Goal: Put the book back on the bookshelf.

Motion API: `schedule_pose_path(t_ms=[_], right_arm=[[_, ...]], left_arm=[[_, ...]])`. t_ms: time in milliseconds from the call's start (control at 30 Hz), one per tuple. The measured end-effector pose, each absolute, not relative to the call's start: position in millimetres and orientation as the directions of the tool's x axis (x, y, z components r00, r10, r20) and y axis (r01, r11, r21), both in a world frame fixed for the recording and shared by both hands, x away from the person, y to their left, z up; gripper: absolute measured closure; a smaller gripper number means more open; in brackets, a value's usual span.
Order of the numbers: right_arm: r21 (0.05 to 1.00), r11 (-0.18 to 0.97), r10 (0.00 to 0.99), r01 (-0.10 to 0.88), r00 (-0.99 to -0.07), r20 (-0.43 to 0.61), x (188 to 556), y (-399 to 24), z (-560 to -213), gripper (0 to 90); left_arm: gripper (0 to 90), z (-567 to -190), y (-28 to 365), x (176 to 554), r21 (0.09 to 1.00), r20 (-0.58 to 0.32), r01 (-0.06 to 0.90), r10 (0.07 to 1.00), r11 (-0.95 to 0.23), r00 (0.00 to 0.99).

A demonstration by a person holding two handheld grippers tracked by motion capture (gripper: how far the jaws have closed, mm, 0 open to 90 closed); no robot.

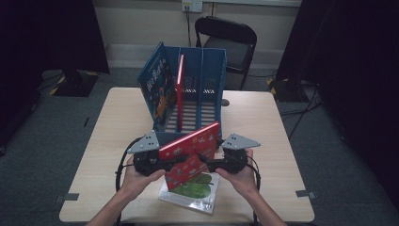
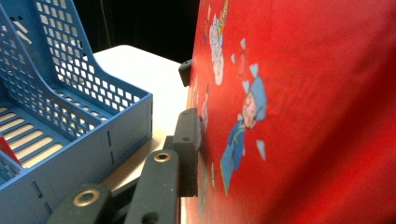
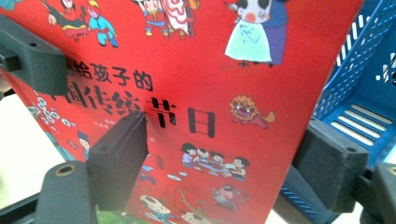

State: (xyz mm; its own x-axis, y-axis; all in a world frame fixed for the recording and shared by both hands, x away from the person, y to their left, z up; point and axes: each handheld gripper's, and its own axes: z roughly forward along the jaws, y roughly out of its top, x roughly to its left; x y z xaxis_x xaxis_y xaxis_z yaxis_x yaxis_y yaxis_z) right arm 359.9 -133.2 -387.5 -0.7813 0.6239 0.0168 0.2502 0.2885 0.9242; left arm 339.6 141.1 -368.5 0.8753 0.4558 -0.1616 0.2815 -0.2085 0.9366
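A red picture book hangs tilted over the table's front, just before the blue file rack. My left gripper is shut on its left edge. In the left gripper view one black jaw presses flat on the red cover, and the other jaw is hidden behind it. My right gripper is at the book's right side with its jaws wide. In the right gripper view one jaw stands in front of the cover and the other past the book's edge. Neither pad presses on the book.
A green and white book lies flat under the held one. In the rack a blue book leans at the left and a thin red one stands beside it; the right slots are free. A black chair stands behind the table.
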Motion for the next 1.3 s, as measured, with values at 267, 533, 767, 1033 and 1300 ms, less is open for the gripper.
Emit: schedule_pose_path(t_ms=[267,533,767,1033,1300], right_arm=[[0.923,0.29,0.62,0.254,-0.784,0.021,359.0,-126.9,-386.5,14.4],[0.923,0.291,0.625,0.253,-0.781,0.017,359.1,-126.3,-386.8,14.6],[0.926,0.285,0.629,0.248,-0.778,0.015,356.0,-127.7,-384.9,14.4],[0.934,0.269,0.629,0.234,-0.777,0.013,349.4,-133.9,-381.0,14.6],[0.933,0.272,0.633,0.235,-0.774,0.01,347.7,-133.9,-381.2,14.5]], left_arm=[[68.3,-364.2,147.0,339.3,0.941,-0.191,0.287,0.421,-0.178,0.887],[58.2,-359.1,148.2,339.6,0.943,-0.188,0.282,0.417,-0.176,0.889],[57.2,-352.0,149.7,336.0,0.95,-0.182,0.266,0.404,-0.163,0.896],[50.3,-341.3,150.4,332.1,0.959,-0.177,0.251,0.412,-0.132,0.894],[41.6,-323.1,153.8,331.8,0.966,-0.173,0.235,0.405,-0.107,0.898]])
